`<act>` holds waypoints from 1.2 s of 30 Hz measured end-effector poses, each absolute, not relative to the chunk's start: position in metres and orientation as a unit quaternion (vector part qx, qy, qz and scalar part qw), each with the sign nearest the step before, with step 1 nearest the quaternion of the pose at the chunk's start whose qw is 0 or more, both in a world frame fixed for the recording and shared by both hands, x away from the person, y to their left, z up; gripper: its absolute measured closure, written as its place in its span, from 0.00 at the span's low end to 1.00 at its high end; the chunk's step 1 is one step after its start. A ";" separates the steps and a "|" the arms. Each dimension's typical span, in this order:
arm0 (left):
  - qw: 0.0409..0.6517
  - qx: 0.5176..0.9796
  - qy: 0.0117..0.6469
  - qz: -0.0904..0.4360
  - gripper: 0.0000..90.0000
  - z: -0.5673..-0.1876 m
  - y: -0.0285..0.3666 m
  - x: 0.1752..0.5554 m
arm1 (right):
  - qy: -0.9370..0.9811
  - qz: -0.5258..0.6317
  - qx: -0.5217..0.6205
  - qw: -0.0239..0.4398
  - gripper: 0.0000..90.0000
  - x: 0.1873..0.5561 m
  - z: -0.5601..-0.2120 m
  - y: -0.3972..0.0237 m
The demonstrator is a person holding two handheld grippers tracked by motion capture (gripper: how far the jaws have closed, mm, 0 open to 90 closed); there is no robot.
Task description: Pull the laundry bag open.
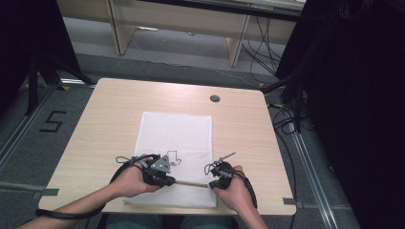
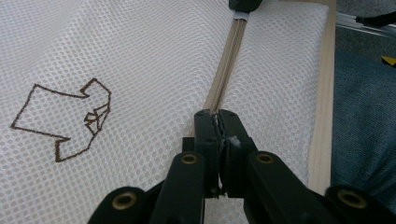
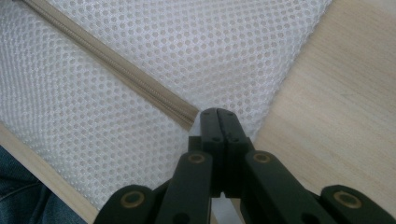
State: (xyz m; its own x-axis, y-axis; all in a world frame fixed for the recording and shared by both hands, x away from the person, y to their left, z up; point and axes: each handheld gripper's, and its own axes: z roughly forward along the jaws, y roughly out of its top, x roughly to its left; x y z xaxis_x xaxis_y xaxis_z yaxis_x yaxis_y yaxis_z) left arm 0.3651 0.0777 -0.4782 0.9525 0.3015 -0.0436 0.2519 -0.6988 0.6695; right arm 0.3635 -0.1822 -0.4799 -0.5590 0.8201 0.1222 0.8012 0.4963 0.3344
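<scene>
A white mesh bag (image 1: 174, 129) lies flat on the wooden table (image 1: 110, 119), with a brown outline logo (image 2: 70, 121) stitched on it. A beige zipper (image 1: 191, 183) runs across its near end between my two grippers. My left gripper (image 1: 168, 181) is shut at the zipper's left part; in the left gripper view its jaws (image 2: 217, 114) pinch a small pull on the zipper (image 2: 229, 60). My right gripper (image 1: 210, 184) is shut at the zipper's right end. Its jaws (image 3: 218, 112) nip the mesh (image 3: 187, 42) where the zipper (image 3: 116, 70) stops. The right gripper (image 2: 245, 4) also appears far off in the left gripper view.
A round cable hole (image 1: 215, 98) sits near the table's far edge. Bare wood (image 3: 336, 102) lies right of the bag. Black curtains and stand legs (image 1: 38, 71) flank the table, with cables (image 1: 286, 119) on the floor at the right.
</scene>
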 end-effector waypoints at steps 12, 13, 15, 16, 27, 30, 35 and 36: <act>0.357 0.922 0.146 0.036 0.97 -0.477 0.082 0.364 | 0.864 0.179 0.471 0.027 1.00 0.363 -0.480 -0.182; 0.356 0.923 0.143 0.038 0.97 -0.477 0.082 0.364 | 0.864 0.179 0.470 0.027 1.00 0.363 -0.480 -0.182; 0.357 0.922 0.148 0.038 0.97 -0.477 0.084 0.364 | 0.864 0.179 0.470 0.027 1.00 0.363 -0.480 -0.182; 0.360 0.920 0.151 0.034 0.97 -0.477 0.084 0.364 | 0.864 0.179 0.470 0.027 1.00 0.363 -0.480 -0.182; 0.358 0.920 0.159 0.037 0.97 -0.477 0.091 0.363 | 0.864 0.178 0.470 0.027 1.00 0.363 -0.480 -0.182; 0.358 0.919 0.158 0.038 0.97 -0.477 0.092 0.363 | 0.871 0.184 0.454 0.029 1.00 0.365 -0.481 -0.184; 0.360 0.919 0.158 0.036 0.97 -0.477 0.092 0.364 | 0.864 0.179 0.471 0.027 1.00 0.363 -0.480 -0.182; 0.360 0.919 0.158 0.036 0.97 -0.477 0.092 0.364 | 0.864 0.179 0.471 0.027 1.00 0.363 -0.480 -0.182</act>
State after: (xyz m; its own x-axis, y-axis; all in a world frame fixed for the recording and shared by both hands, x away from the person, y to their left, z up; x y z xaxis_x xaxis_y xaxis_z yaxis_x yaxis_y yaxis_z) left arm 0.3640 0.0921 -0.4767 0.9473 0.3168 -0.0477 0.2649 -0.6908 0.6727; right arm 0.3633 -0.1823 -0.4798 -0.5555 0.8225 0.1219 0.8034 0.4932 0.3336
